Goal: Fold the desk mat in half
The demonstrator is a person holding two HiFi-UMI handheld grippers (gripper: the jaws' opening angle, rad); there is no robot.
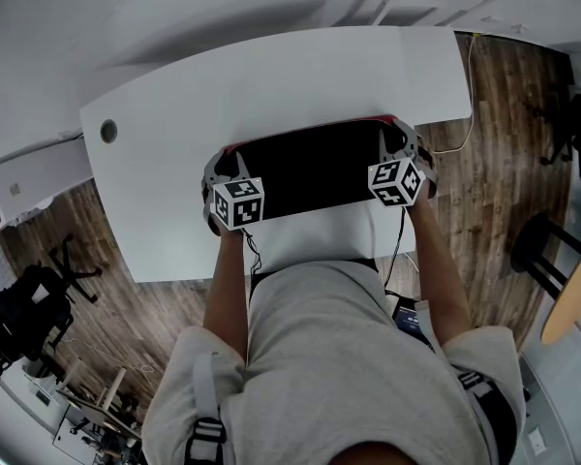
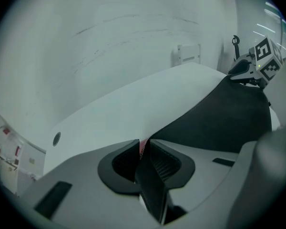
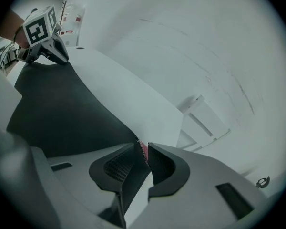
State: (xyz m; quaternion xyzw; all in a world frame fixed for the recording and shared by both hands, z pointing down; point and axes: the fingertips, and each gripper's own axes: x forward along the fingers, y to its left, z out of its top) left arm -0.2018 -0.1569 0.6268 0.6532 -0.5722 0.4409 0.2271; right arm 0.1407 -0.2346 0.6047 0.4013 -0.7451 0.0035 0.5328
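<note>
The desk mat (image 1: 310, 170) lies as a black strip across the white desk (image 1: 271, 80), with a thin red edge (image 1: 310, 125) showing along its far side. My left gripper (image 1: 220, 166) is at the mat's far left corner and my right gripper (image 1: 399, 145) at its far right corner. In the left gripper view the mat's corner (image 2: 144, 149) stands between the jaws (image 2: 143, 151), and the pads are slightly apart from it. In the right gripper view the red-edged corner (image 3: 143, 151) sits in the gap of the jaws (image 3: 142, 152), with room beside it. Both grippers are open.
A round cable hole (image 1: 108, 131) is near the desk's left end. A thin cable (image 1: 468, 105) hangs off the right end. On the wooden floor a black chair (image 1: 24, 313) stands at the left and a stool (image 1: 547, 245) at the right. A wall is behind the desk.
</note>
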